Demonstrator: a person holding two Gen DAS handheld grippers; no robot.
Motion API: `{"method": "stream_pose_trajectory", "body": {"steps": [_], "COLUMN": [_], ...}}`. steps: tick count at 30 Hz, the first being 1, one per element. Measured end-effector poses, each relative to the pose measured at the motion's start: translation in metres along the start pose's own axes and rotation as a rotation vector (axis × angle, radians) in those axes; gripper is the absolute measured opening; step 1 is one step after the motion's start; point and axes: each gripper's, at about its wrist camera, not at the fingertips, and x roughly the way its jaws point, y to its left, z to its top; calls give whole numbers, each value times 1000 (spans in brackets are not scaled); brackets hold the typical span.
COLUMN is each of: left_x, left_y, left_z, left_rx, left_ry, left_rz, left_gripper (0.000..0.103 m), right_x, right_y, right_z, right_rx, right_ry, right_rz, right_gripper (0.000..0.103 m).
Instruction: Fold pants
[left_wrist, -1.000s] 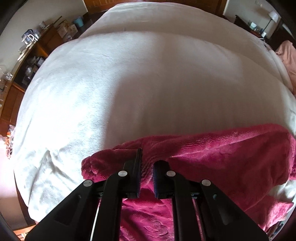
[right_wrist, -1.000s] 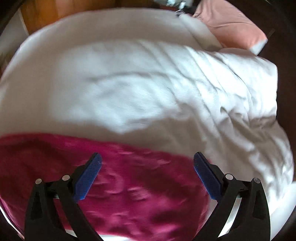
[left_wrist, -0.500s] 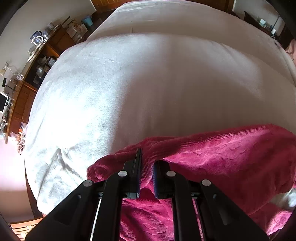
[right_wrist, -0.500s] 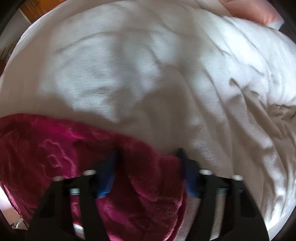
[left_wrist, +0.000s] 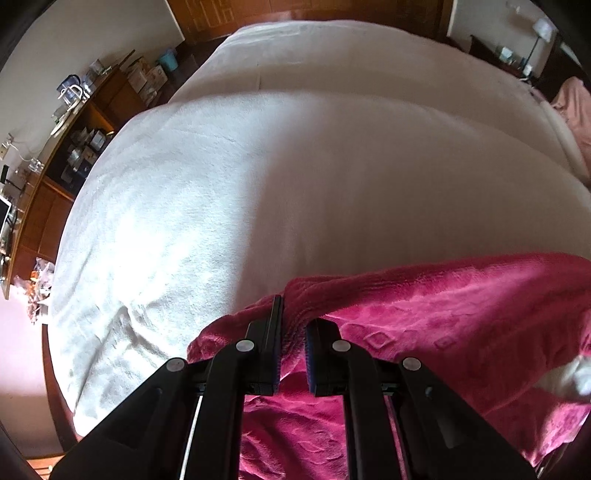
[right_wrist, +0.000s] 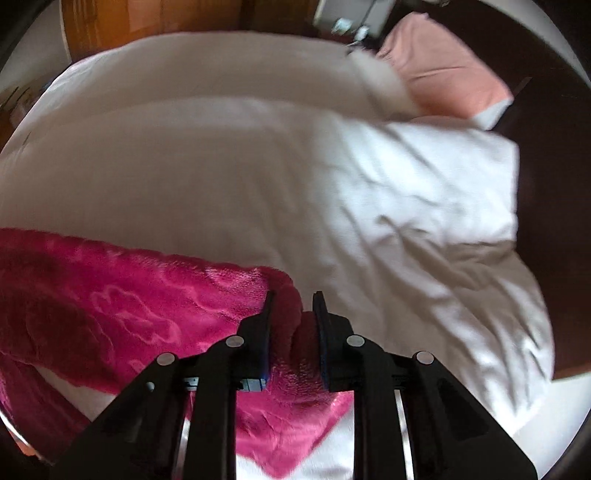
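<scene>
1. The left hand-held gripper (left_wrist: 293, 325) is closed down to a narrow gap on a bunched corner of the pants (left_wrist: 443, 332), with a ridge of pink fleece squeezed between its jaws.
2. The right hand-held gripper (right_wrist: 291, 314) is likewise nearly closed, and it pinches the opposite corner of the same edge of the pants (right_wrist: 129, 314). That view is blurred, so how deep the cloth sits between the jaws is hard to tell.
3. Holding one edge at both corners looks deliberate — it keeps that edge taut between the two grippers, so the cloth can be carried over as one straight line rather than sagging in the middle.
4. The pants lie near the front of the bed (left_wrist: 295, 184), spread sideways between the grippers. The pinched edge faces the open white duvet beyond.
5. The fleece looks thick and soft — likely to hold well in a pinch, yet to drag on the duvet.
6. Further out are a pink pillow (right_wrist: 443, 70) at the far right of the bed and a cluttered wooden sideboard (left_wrist: 74, 147) along the left wall, both well apart from the work.
</scene>
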Motion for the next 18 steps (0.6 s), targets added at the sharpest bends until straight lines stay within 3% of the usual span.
{"method": "stream_pose_trajectory", "body": {"steps": [3,7,18], "left_x": [-14,-33,-67], "left_y": [10,24,51], "left_z": [-15,-42,-141], "left_rx": [7,25,90], "left_ry": [-22,-55,-83], "left_rz": [-30,-73,-165], "left_gripper": [9,9,9], "right_x": [-26,-64,-92], "right_y": [-5,-5,2], "right_z": [-14,-62,-191], "right_rx": [42,126,331], "right_ry": [-36,-65,-33], "right_rz": [-52,-111,-192], "right_gripper": [19,19,19]}}
